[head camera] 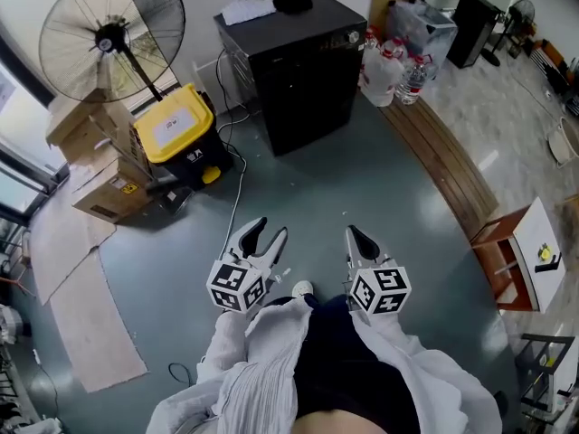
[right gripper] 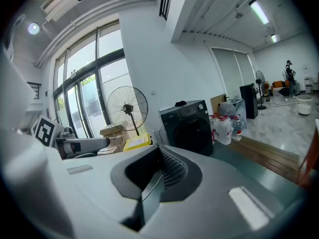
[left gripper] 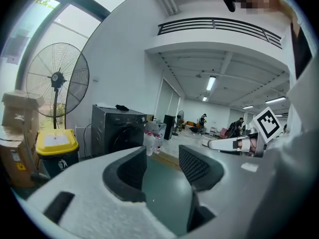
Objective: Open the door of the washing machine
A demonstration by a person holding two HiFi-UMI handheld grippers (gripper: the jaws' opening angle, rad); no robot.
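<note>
**Black washing machine straight ahead, both grippers well short of it**

Left gripper [head camera: 269, 231] has its jaws standing apart with only bare floor showing between them. Right gripper [head camera: 355, 234] has its jaws together and holds nothing. Both point toward the washing machine [head camera: 303, 70], which stands upright well apart from them across the grey-green floor [head camera: 362, 179]. It lies roughly midway between their two lines, so neither looks clearly nearer.

Its dark door [right gripper: 192, 129] is on the front face, turned toward the grippers and shut. Which edge of the door carries the handle cannot be made out from here.

The floor in front of the machine is open, so a straight approach looks free. To the machine's left stand a yellow-lidded bin [head camera: 176, 132] and a large fan [head camera: 109, 36], and a cable [head camera: 237, 188] trails across the floor from that side. To its right, water bottles [head camera: 387, 69] stand just beside it, and a wooden strip [head camera: 443, 152] runs away from there. The door's swing probably has more room forward than sideways.
</note>
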